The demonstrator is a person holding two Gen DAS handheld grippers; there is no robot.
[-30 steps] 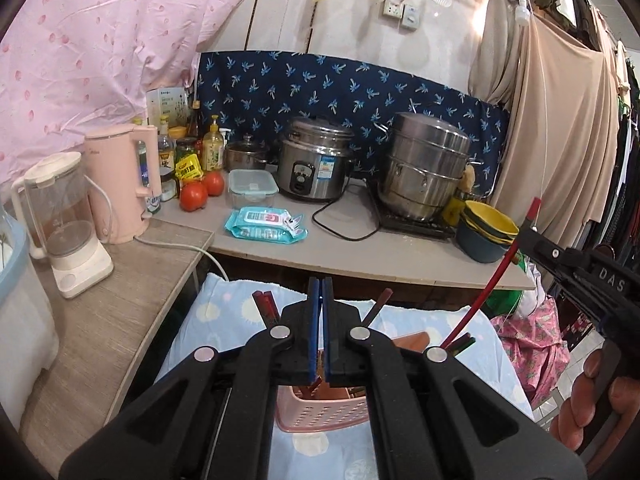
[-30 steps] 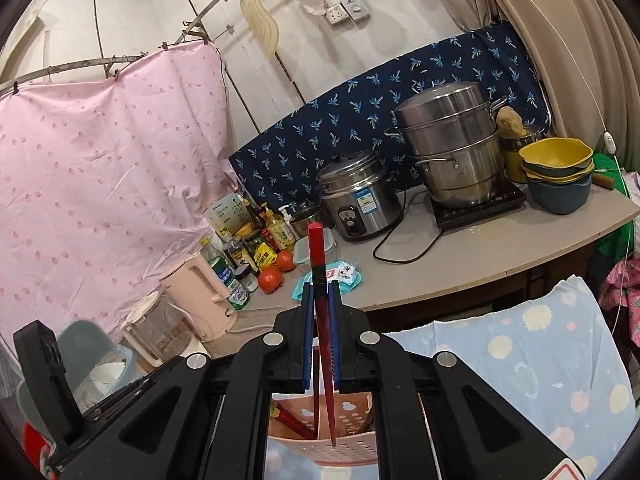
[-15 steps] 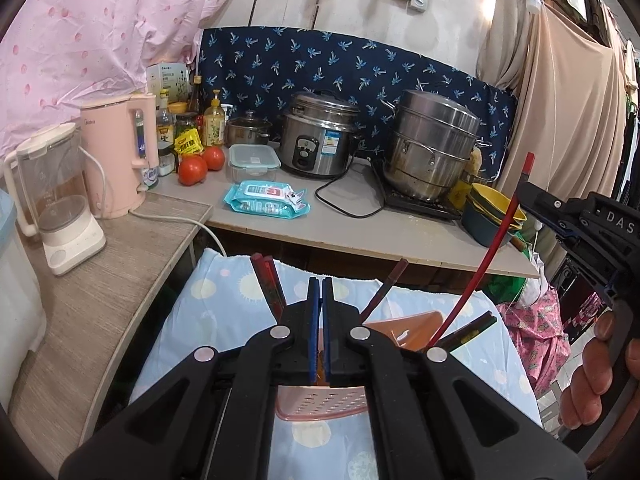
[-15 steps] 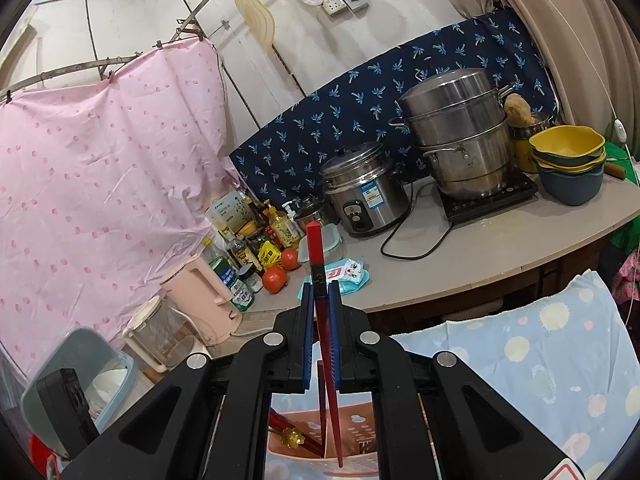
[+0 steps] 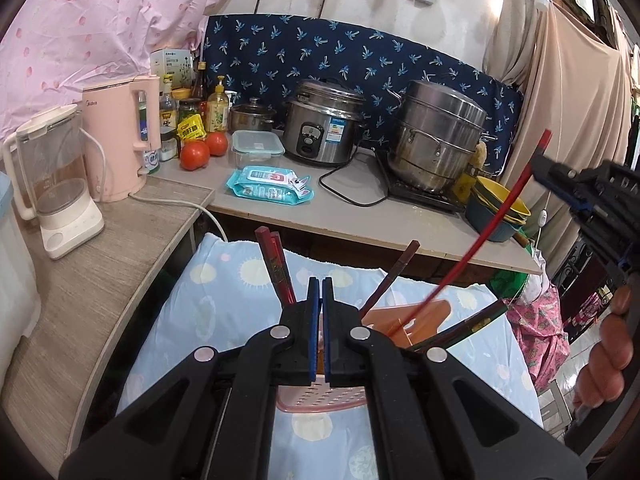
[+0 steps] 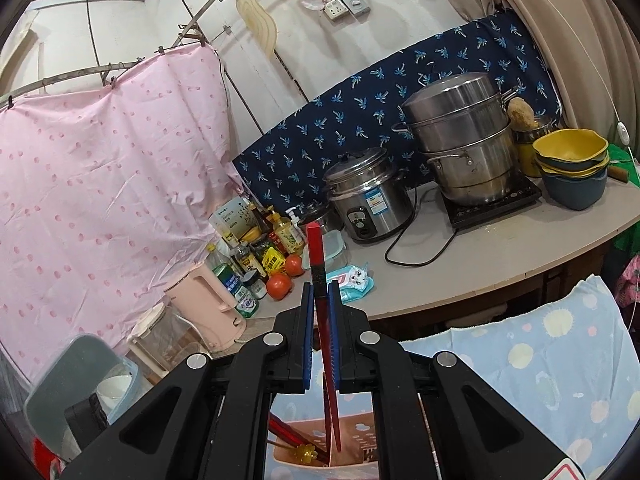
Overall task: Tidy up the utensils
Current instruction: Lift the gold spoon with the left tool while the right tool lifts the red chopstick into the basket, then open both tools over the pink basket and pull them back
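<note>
Red lacquer chopstick [image 6: 323, 332], pinched in the right hand-held gripper [image 6: 320, 336], hangs tip-down over the pink basket [image 6: 352, 446] to slot in beside the others. The left hand-held gripper [image 5: 320, 332], clamped on nothing, hovers near the basket's rim.

A near surface under a pale blue cloth [image 5: 240, 312] with yellow dots carries the pink perforated basket [image 5: 320, 400]. Beyond it the grey desk [image 5: 400, 232] bears a wipes pack [image 5: 268, 182], two tomatoes [image 5: 195, 155], a rice cooker [image 5: 324, 124], a steamer [image 5: 438, 136] and stacked bowls [image 5: 500, 216] far right.
</note>
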